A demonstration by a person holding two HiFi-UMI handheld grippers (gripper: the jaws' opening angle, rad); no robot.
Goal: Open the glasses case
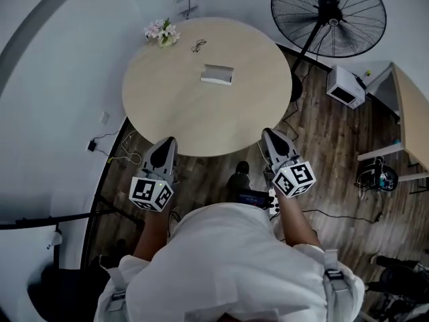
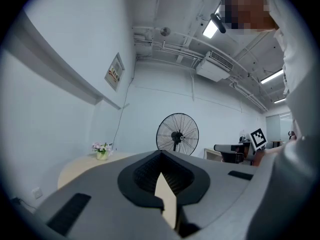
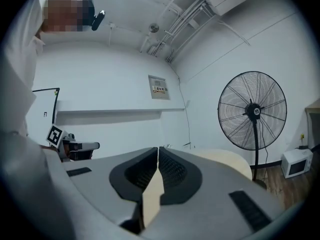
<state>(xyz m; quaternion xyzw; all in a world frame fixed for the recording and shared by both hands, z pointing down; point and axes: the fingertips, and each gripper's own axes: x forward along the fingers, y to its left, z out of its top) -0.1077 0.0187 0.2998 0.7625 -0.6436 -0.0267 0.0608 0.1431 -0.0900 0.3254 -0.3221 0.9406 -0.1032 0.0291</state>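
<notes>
Nearest the person, the left gripper (image 1: 164, 151) and right gripper (image 1: 275, 143) are held level by the near rim of the round surface (image 1: 174, 113), each with jaws pressed together on nothing. Farther in, the glasses case (image 1: 217, 74) is seen lying past the middle, well apart from both. Spectacles (image 1: 198, 45) and flowers (image 1: 161, 31) are spotted by the far rim.

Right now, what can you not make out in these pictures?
- Case: head view, too small to tell its lid seam or clasp.
- Case, left gripper view: hidden behind the left tongs.
- Case, right gripper view: hidden behind the right tongs.
- Glasses: head view, too small for detail.
</notes>
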